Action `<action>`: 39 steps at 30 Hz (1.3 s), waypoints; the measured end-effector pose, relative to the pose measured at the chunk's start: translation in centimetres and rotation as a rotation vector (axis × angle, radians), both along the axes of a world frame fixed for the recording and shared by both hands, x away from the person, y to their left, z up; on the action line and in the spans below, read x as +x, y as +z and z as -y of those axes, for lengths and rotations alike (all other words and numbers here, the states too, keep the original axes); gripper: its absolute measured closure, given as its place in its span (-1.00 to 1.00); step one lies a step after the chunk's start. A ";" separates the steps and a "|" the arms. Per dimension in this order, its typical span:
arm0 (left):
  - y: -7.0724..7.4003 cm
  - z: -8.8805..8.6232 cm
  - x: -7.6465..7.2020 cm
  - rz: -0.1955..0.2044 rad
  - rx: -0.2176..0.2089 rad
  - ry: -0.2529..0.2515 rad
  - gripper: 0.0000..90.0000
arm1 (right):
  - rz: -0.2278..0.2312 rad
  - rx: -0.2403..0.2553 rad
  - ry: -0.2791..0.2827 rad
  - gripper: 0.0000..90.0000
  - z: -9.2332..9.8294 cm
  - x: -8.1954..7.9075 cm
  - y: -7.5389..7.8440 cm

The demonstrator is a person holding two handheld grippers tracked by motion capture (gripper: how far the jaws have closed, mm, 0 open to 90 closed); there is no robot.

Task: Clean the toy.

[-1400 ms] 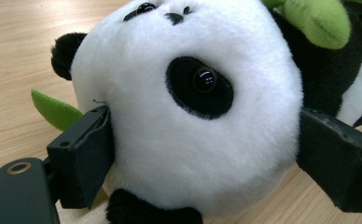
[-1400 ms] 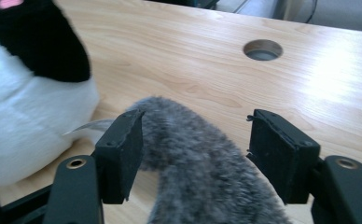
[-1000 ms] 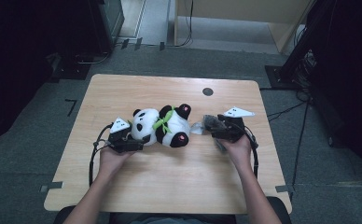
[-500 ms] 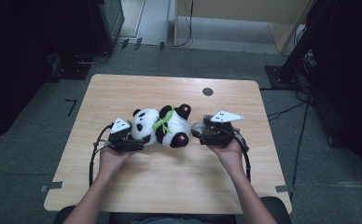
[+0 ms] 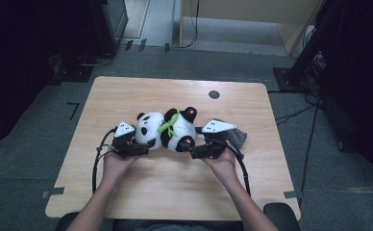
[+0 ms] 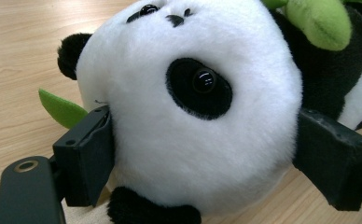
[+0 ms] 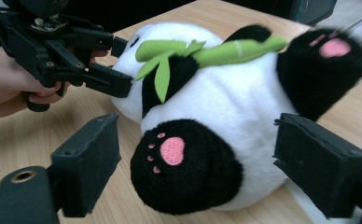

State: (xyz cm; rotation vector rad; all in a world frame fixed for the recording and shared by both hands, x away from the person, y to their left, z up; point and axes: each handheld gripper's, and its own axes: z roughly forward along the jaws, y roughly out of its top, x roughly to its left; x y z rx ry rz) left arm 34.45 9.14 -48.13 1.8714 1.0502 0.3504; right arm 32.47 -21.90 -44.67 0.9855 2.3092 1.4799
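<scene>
A black-and-white panda plush (image 5: 167, 130) with a green bamboo sprig lies on its back on the wooden table (image 5: 175, 187). My left gripper (image 5: 143, 144) is shut on its head (image 6: 193, 107), a pad pressing in on each side. My right gripper (image 7: 195, 154) stands open at the panda's other end. Its jaws have just been opening, and the black foot with the pink paw pad (image 7: 172, 151) sits between them, untouched. In the high view the right gripper (image 5: 196, 149) points left at the panda's feet. The left gripper (image 7: 118, 65) also shows at the head in the right gripper view.
A grey soft object (image 5: 236, 136) lies on the table just behind my right gripper. A small black round cap (image 5: 214, 94) sits in the tabletop near the far edge. Dark cabinets and cables stand on the floor around the table.
My right gripper has moved left from the grey object to the panda's feet, and its jaws stand wider. The left gripper and the panda have stayed put.
</scene>
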 end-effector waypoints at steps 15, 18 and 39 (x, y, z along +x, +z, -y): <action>0.0 0.1 0.6 -0.042 -0.072 0.034 -0.70 | 0.046 -0.206 -0.028 -0.56 -2.9 2.0 -2.5; -0.1 0.2 0.6 -0.034 -0.061 0.030 -0.70 | 0.057 -0.209 -0.044 -0.30 -2.8 2.3 -2.7; 0.6 -0.8 -0.6 0.091 -0.018 -0.124 -0.77 | -0.080 -0.044 -0.064 0.31 1.2 3.1 2.6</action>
